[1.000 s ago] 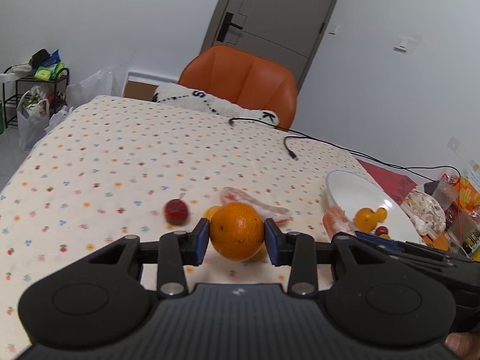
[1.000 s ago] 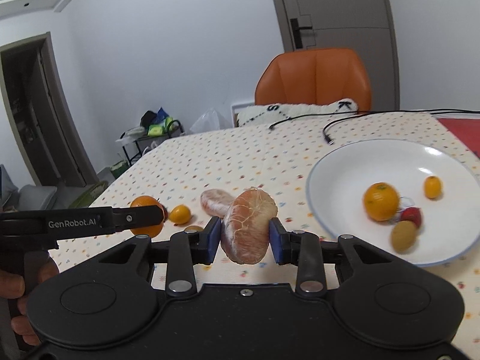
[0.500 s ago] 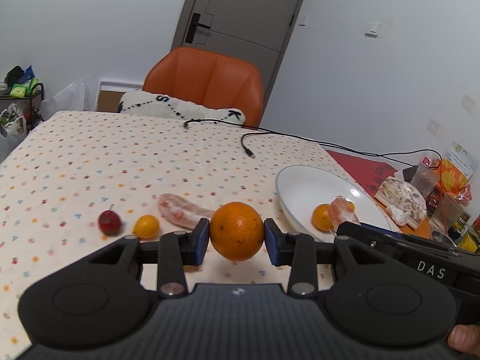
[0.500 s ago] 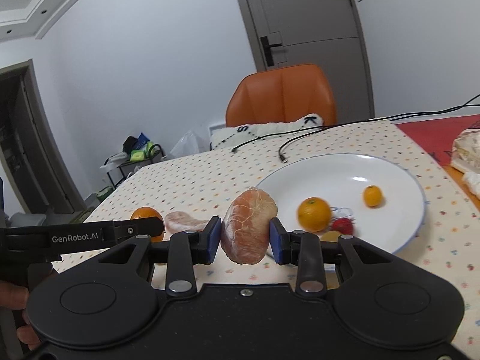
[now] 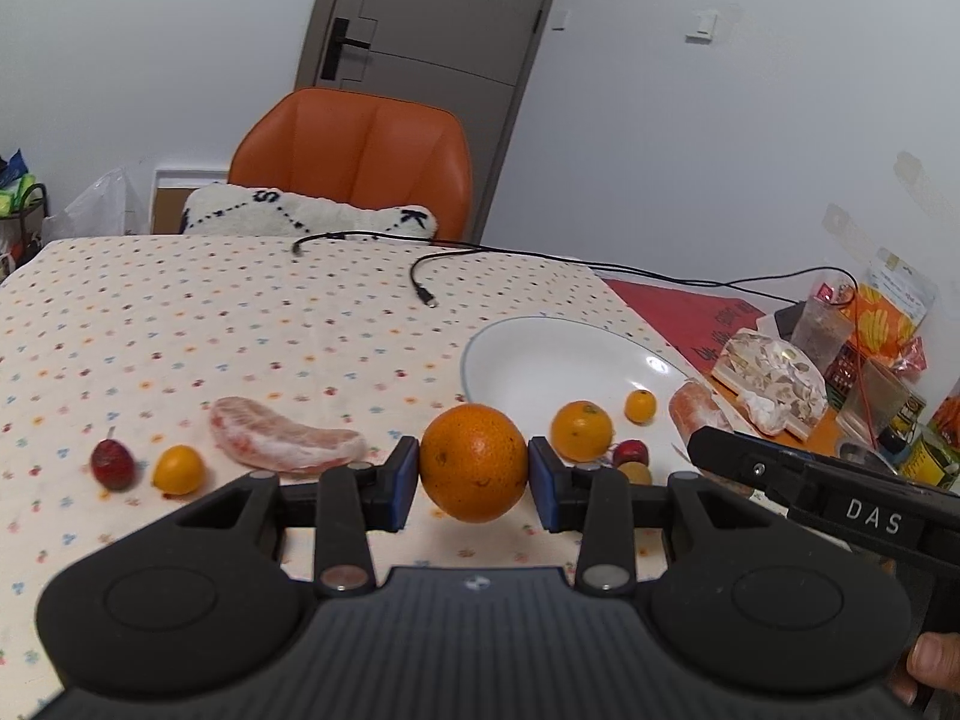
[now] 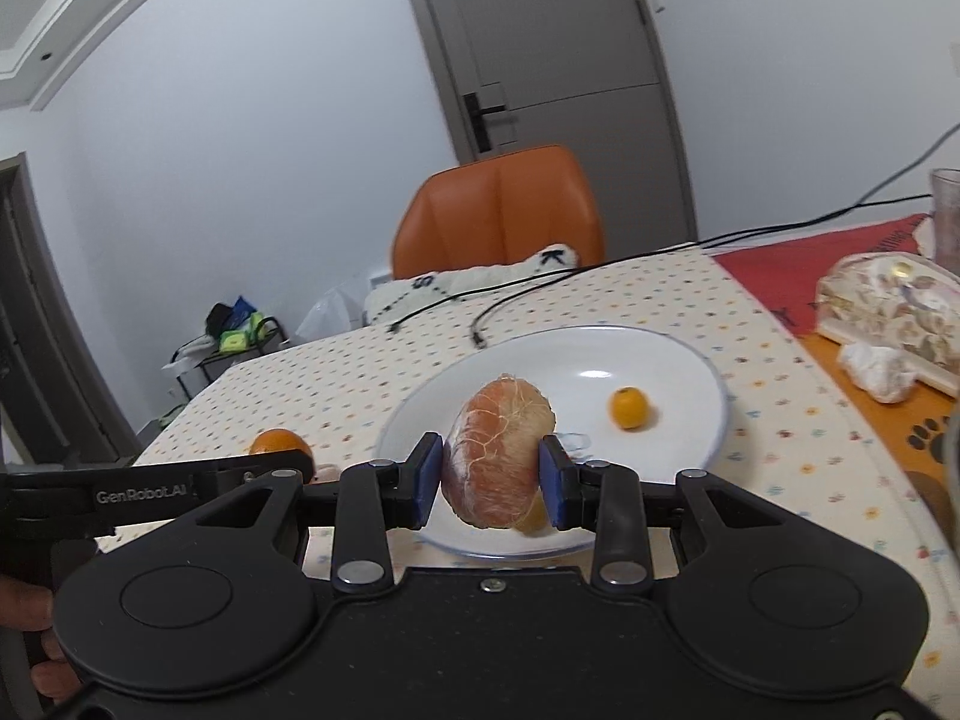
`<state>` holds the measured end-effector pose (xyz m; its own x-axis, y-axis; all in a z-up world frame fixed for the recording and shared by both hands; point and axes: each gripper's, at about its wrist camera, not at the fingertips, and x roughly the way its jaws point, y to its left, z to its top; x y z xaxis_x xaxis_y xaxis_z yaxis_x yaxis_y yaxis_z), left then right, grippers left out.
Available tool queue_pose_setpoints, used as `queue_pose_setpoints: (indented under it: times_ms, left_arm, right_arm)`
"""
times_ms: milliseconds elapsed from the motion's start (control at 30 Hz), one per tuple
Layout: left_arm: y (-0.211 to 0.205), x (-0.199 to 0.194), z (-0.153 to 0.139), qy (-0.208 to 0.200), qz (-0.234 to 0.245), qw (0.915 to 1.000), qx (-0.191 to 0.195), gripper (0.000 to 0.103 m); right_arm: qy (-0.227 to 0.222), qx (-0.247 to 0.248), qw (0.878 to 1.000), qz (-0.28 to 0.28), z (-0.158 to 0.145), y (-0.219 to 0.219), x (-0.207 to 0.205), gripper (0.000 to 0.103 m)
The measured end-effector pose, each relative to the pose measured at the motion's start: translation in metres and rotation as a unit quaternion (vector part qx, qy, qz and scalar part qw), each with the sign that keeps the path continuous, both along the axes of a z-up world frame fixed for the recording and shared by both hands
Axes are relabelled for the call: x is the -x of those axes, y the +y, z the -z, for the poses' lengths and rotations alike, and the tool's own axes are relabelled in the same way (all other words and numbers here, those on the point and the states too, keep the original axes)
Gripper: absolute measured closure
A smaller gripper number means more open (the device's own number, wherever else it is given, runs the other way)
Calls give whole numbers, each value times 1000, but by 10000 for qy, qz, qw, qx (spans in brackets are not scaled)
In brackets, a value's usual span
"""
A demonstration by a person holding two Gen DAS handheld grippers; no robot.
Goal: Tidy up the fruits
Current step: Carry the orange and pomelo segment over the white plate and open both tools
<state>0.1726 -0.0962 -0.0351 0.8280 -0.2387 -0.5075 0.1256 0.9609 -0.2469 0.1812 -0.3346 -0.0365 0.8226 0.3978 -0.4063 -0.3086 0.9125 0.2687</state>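
White plate (image 5: 528, 360), blue-rimmed, on the table: holds a small orange (image 5: 581, 430), a kumquat (image 5: 639, 406), a red fruit (image 5: 631, 453) and a brownish-yellow one (image 5: 635, 471) just beside it.

Left gripper (image 5: 473, 485): pads closed on a large orange (image 5: 473, 462), held clear of the cloth, short of the plate's near-left rim.

Right gripper (image 6: 491, 482): pads closed on a peeled pomelo segment (image 6: 501, 465), pink with white pith, held above the plate's near part.

On the cloth, left of the plate: a second peeled pomelo segment (image 5: 285, 443), a loose kumquat (image 5: 177, 469), a dark red strawberry-like fruit (image 5: 112, 463), in a row and near one another.

Surface: cream tablecloth (image 5: 210, 312) printed with small coloured dots; two black cables (image 5: 423, 285) lying across its far part; a red mat (image 5: 678, 312) at the right edge; wrapped snack packets (image 5: 774, 369) and jars beyond it.

Room: orange chair (image 5: 360, 162) at the table's far side with a white cushion (image 5: 312, 216) marked "S" and "K"; grey door (image 5: 432, 48); white walls; a small rack (image 6: 231, 336) with bags.

Writing: "DAS" on the right gripper's body, seen from the left wrist; "GenRobot.AI" on the left gripper's body, seen from the right wrist.
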Motion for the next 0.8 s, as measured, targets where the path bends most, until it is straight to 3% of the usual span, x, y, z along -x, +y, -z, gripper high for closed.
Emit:
queue_pose_setpoints:
  times_ms: [500, 800]
  left_arm:
    - [-43, -29, 4, 54, 262, 9995, -188, 65]
    - [-51, -36, 2, 67, 72, 9997, -245, 62]
  right_arm:
    - [187, -236, 9988, 378, 16, -40, -21, 70]
    - [153, -290, 9988, 358, 14, -38, -29, 70]
